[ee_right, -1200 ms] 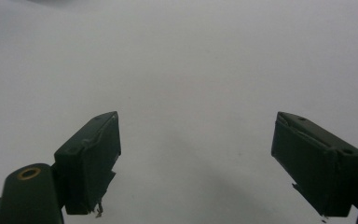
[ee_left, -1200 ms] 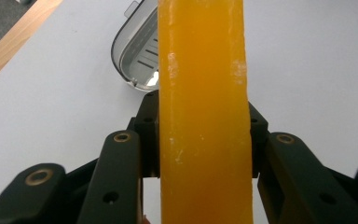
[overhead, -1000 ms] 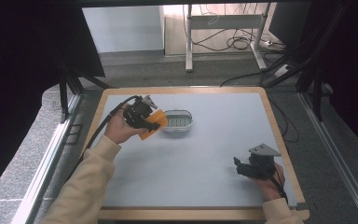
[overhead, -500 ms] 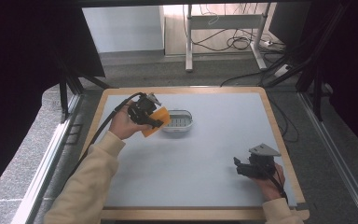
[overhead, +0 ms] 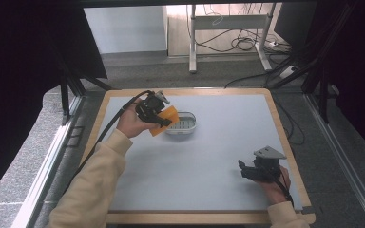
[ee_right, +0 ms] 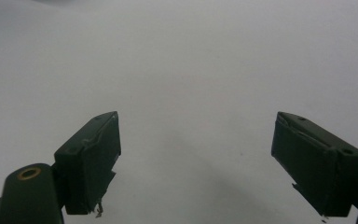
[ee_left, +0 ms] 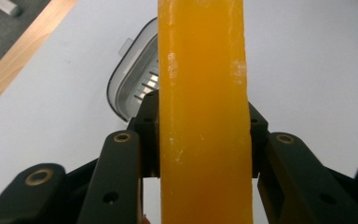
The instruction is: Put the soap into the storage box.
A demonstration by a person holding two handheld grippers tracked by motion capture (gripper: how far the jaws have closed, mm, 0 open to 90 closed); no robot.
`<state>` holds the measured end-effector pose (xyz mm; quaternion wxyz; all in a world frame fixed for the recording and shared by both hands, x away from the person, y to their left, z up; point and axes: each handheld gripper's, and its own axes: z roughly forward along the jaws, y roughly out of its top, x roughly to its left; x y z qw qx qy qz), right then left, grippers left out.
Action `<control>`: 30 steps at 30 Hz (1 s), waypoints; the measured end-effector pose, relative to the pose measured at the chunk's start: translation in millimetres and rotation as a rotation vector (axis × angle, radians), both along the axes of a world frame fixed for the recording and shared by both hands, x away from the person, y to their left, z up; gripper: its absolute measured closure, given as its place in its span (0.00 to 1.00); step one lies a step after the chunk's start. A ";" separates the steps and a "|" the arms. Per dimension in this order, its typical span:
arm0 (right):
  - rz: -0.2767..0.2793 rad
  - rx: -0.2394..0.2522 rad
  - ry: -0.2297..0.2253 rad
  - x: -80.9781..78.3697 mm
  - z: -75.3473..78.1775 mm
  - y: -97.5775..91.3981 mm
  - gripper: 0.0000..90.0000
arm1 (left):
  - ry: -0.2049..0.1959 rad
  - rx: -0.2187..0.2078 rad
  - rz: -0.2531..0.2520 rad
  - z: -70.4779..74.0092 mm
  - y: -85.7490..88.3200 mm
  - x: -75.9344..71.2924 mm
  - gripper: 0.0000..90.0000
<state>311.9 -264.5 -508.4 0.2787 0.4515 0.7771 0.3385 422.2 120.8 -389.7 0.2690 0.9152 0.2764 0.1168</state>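
An orange translucent bar of soap stands clamped edge-on between the jaws of my left gripper, which is shut on it. It hangs at the left end of a small grey oval soap dish with a ribbed floor, at the back left of the table. My right gripper rests low near the front right of the table, open, with bare surface between its jaws.
The table is a pale grey mat inside a wooden frame. Beyond the far edge are a dark floor, metal desk legs and loose cables. Black frame posts stand at both sides.
My left gripper has carried the orange soap a little to the right, up to the dish's left end. The right gripper has stayed where it was.
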 end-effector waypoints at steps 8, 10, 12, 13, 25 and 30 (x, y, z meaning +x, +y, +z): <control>0.006 -0.001 0.000 0.1 -0.4 0.3 0.18 | -0.008 0.016 -0.004 0.1 -6.4 5.8 0.69; 0.005 -0.002 0.000 0.1 -0.5 0.3 0.18 | -0.010 0.016 -0.008 0.4 -7.8 7.1 0.69; 0.006 -0.003 0.002 0.2 -0.7 0.2 0.18 | -0.015 0.021 -0.011 1.2 -9.3 8.4 0.69; 0.006 -0.003 0.002 0.2 -0.7 0.2 0.18 | -0.016 0.019 -0.011 1.5 -10.0 9.0 0.69; 0.004 -0.006 0.002 0.2 -0.9 -0.7 0.18 | -0.025 0.032 -0.038 1.9 -16.9 15.1 0.69; 0.002 -0.007 0.002 0.2 -1.0 -0.9 0.18 | -0.032 0.030 -0.043 -2.2 -19.4 18.7 0.69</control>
